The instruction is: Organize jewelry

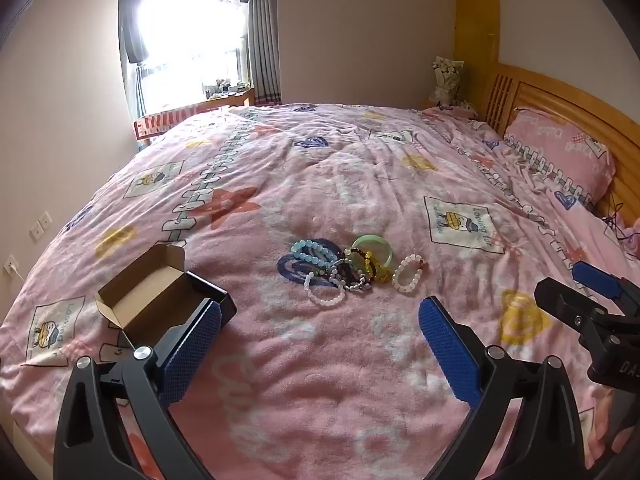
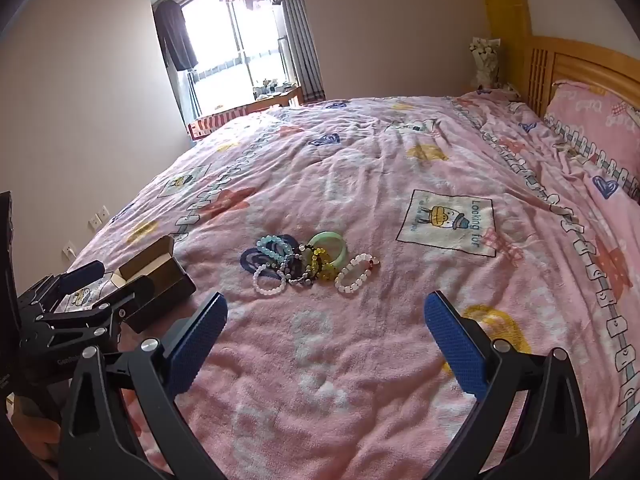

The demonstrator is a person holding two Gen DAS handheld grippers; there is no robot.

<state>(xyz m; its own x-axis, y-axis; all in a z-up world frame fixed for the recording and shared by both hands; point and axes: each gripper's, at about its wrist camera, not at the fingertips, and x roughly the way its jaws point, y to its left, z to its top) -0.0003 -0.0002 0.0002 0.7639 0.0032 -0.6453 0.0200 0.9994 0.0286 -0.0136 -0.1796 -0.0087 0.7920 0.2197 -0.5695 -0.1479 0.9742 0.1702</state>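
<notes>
A pile of bead bracelets point(image 1: 344, 270) point(image 2: 304, 266) lies on the pink bedspread, with a green jade bangle point(image 1: 374, 248) point(image 2: 332, 246), a light blue bead bracelet point(image 1: 314, 252) point(image 2: 274, 248) and a white bead bracelet point(image 1: 408, 274) point(image 2: 354, 274) among them. An open cardboard box point(image 1: 152, 300) point(image 2: 154, 280) sits left of the pile, empty inside. My left gripper point(image 1: 320, 320) is open and empty, short of the pile, its left finger beside the box. My right gripper point(image 2: 326, 316) is open and empty, also short of the pile.
The bed point(image 1: 360, 168) has a wooden headboard point(image 1: 560, 104) and a pink pillow point(image 1: 560, 148) at the right. A window with curtains point(image 1: 192, 40) and a desk point(image 1: 224, 100) stand beyond the bed's far side. A wall point(image 1: 52, 120) is at the left.
</notes>
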